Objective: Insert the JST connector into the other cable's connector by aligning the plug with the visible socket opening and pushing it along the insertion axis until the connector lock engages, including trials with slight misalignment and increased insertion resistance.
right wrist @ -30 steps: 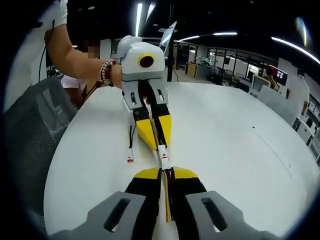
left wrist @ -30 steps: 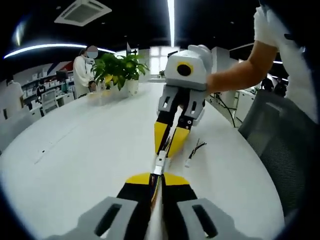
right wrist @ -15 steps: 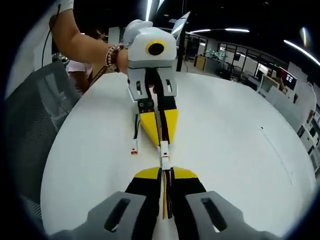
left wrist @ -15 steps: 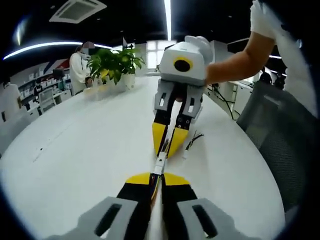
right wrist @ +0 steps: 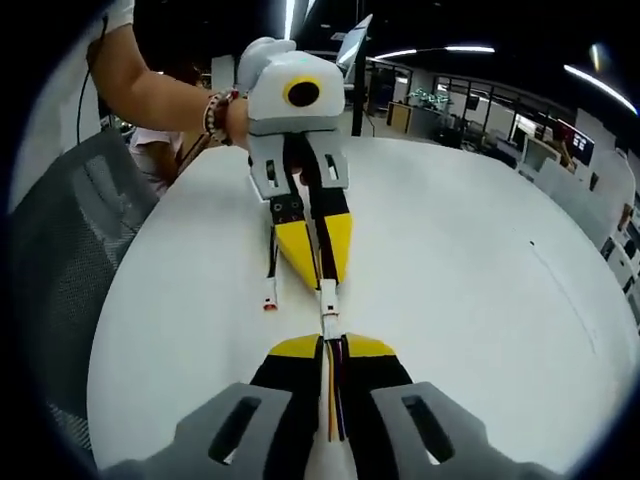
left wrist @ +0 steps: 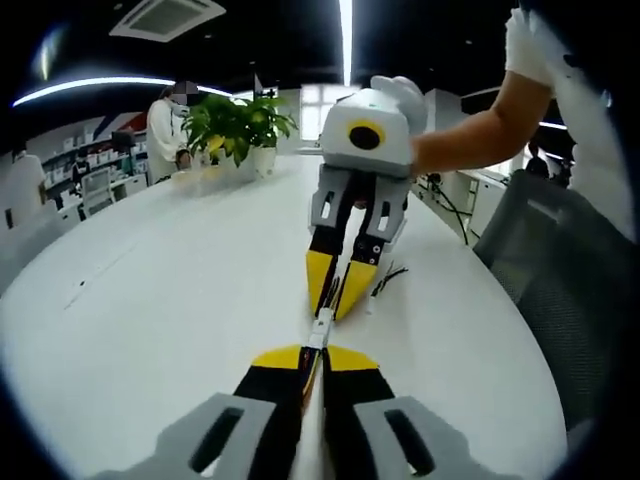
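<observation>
Both grippers meet tip to tip low over the white table (left wrist: 150,300). My left gripper (left wrist: 305,352) is shut on a cable whose white JST connector (left wrist: 320,333) sticks out past its yellow tips. Facing it, my right gripper (left wrist: 333,306) is shut on the other cable. In the right gripper view, my right gripper (right wrist: 328,346) holds coloured wires, and the white connectors (right wrist: 328,305) sit end to end against the left gripper (right wrist: 327,284). Whether the lock has caught is too small to tell.
A spare cable (right wrist: 270,275) with a small connector lies on the table (right wrist: 480,300) beside the grippers, also seen as dark wires (left wrist: 388,279). A potted plant (left wrist: 235,125) and a standing person (left wrist: 165,130) are at the far end. A mesh chair (left wrist: 560,280) stands by the table edge.
Both views have shifted and tilted slightly with the hands. The two grippers stay tip to tip with the connectors between them; the spare cable has not moved.
</observation>
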The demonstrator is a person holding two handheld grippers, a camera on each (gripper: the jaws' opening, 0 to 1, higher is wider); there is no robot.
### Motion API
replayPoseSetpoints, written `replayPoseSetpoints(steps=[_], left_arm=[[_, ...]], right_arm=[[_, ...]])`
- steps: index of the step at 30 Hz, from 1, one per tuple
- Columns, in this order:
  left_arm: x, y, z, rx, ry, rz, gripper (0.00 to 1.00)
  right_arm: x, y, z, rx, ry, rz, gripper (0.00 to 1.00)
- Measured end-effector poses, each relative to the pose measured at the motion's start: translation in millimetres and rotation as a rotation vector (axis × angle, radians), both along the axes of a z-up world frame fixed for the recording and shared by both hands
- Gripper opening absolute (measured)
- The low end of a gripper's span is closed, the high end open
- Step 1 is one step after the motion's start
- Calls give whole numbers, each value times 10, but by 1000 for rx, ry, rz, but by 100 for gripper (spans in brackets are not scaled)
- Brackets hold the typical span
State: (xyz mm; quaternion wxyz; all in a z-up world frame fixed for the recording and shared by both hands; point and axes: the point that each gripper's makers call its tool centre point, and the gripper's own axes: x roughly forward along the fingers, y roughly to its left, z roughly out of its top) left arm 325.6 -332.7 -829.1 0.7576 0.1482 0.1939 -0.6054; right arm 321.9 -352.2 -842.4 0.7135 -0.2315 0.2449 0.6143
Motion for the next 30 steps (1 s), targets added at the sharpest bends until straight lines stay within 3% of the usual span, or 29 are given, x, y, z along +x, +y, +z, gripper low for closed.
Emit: replayPoseSetpoints(steps=[30], left_arm=[[-130, -42, 37, -84, 15, 22, 0]], right_arm=[[-146, 145, 62, 47, 70, -7, 4]])
